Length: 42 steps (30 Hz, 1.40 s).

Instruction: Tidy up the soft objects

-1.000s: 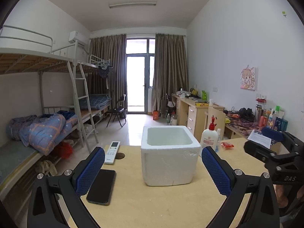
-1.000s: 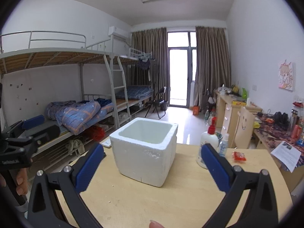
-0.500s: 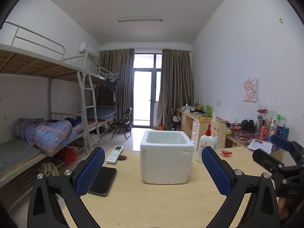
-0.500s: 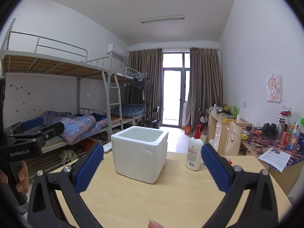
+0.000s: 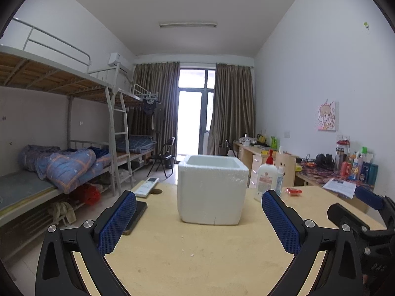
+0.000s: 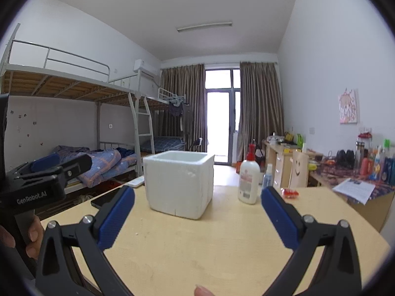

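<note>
1. At the centre of both wrist views stands the white foam box (image 5: 212, 192), upright on the wooden bench (image 5: 197, 259) with its open top facing up; from this low angle we cannot see whether anything lies inside.
2. We hold the left gripper (image 5: 198, 219) low over the near edge of the bench, its blue pads spread wide with nothing between them.
3. Our right gripper (image 6: 197, 218) is likewise spread and empty, pointing at the box from slightly to its right; the box sits well beyond the fingertips in both views.
4. Left of the box in the left wrist view lie a dark phone (image 5: 134, 213) and a white remote (image 5: 147, 186); right of it stand a lotion bottle (image 5: 265, 178) and a small clear bottle (image 5: 279, 181), with a little red packet (image 5: 293, 191) beyond them.
5. We see no obviously soft object on the bench within reach; the only soft things in view are the quilts (image 5: 69, 165) on the lower bunk at middle left.
6. We judge the task barely begun or between items: the box looks ready as a container, but nothing is gripped, and finding and loading the soft objects is all still ahead.
</note>
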Motion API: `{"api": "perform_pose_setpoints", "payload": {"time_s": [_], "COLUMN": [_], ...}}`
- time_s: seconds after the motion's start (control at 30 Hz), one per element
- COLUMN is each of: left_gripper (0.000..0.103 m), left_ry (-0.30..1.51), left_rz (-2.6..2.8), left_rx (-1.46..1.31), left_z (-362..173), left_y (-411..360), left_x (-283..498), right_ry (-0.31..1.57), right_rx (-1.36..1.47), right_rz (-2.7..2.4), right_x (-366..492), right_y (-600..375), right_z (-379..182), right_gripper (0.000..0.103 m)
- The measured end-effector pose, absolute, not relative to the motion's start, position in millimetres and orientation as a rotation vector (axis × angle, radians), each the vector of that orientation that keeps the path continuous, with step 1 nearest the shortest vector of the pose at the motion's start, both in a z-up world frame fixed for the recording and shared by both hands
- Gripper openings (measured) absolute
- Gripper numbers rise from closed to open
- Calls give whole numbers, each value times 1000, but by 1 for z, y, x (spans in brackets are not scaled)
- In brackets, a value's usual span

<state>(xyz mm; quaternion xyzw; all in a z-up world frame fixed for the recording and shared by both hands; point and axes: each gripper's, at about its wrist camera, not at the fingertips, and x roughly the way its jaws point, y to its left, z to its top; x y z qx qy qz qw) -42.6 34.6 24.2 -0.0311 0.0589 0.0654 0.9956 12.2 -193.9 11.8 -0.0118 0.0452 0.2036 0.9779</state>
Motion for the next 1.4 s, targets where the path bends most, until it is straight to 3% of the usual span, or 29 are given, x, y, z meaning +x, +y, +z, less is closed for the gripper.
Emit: {"api": "perform_pose_setpoints", "payload": {"time_s": [0.8,1.4], "left_gripper": [102,102], "left_ry": [181,178], "left_rz": [39,95], "left_rx": [-4,-27], "left_z": [8,2], "left_y": [3,21], "left_x": [-40,-40], "right_ry": [162,189], "right_rx": [-9,-2], "right_rz": [344,350], "right_x": [9,12], "right_y": [-217,-210], "right_z": [-5,-18], "right_gripper": [103,103]}}
